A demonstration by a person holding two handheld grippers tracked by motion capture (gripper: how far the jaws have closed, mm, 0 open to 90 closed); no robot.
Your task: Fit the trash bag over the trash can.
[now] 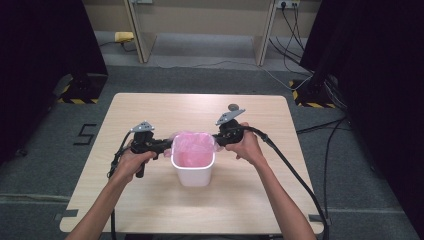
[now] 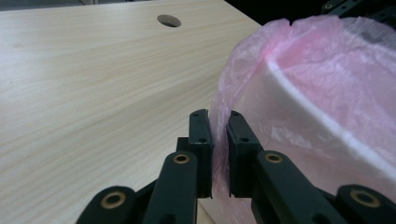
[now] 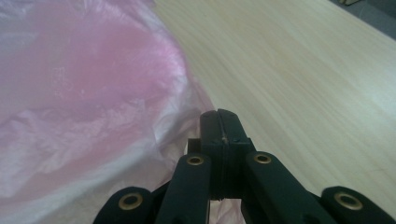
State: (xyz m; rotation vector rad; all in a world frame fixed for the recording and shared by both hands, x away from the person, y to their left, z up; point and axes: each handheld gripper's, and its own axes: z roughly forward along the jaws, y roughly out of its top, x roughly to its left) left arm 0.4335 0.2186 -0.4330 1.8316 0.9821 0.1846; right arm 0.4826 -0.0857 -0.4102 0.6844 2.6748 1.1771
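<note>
Writing is scarce: I am reading only a dark "5" [image 1: 87, 134] marked on the grey floor at the left of the high view, beside the table [image 1: 150, 107].

A white bin [image 1: 193, 172] is standing at the centre of the high view, lined with a pink bag [image 1: 192, 148] whose film is folding over its rim. My left gripper [image 1: 167, 145] is sitting at the bin's left edge; in the left gripper view its jaws are standing nearly together, a narrow gap between them, with the bag's film [image 2: 299, 84] running through that gap. My right gripper [image 1: 217, 138] is sitting at the bin's right edge; in the right gripper view [image 3: 219, 135] the jaws are pressing flat against each other, pink film [image 3: 93, 93] bunching beside and beneath them, so I am taking it as pinching the bag.

Bare tabletop is lying above and below the bin. A round hole [image 1: 233, 106] is showing near the table's top edge.
</note>
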